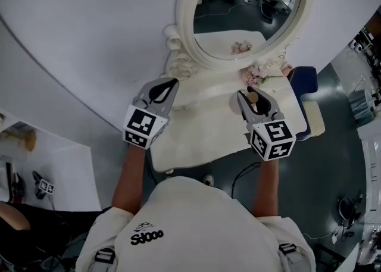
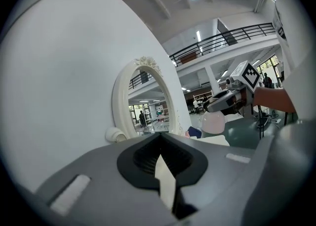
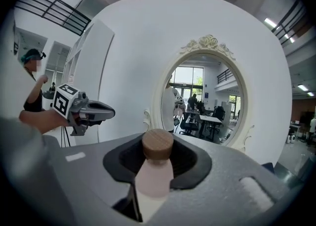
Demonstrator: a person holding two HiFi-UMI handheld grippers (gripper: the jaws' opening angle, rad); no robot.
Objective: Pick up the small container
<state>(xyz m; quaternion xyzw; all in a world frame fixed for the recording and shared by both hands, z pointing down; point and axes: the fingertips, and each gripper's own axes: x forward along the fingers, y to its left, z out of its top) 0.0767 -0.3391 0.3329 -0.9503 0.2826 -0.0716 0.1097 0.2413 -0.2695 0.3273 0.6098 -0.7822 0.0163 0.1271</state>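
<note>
The small container is a pale pink bottle with a round wooden cap. My right gripper is shut on it and holds it above the right side of the white vanity table. In the right gripper view the bottle stands upright between the jaws, cap toward the mirror. The left gripper view shows the same bottle hanging under the right gripper. My left gripper hovers over the table's left side with its jaws together and nothing in them.
An oval mirror in an ornate cream frame stands at the back of the table against a curved white wall. Pink flowers lie at the mirror's foot. A blue seat is to the right, over a dark floor.
</note>
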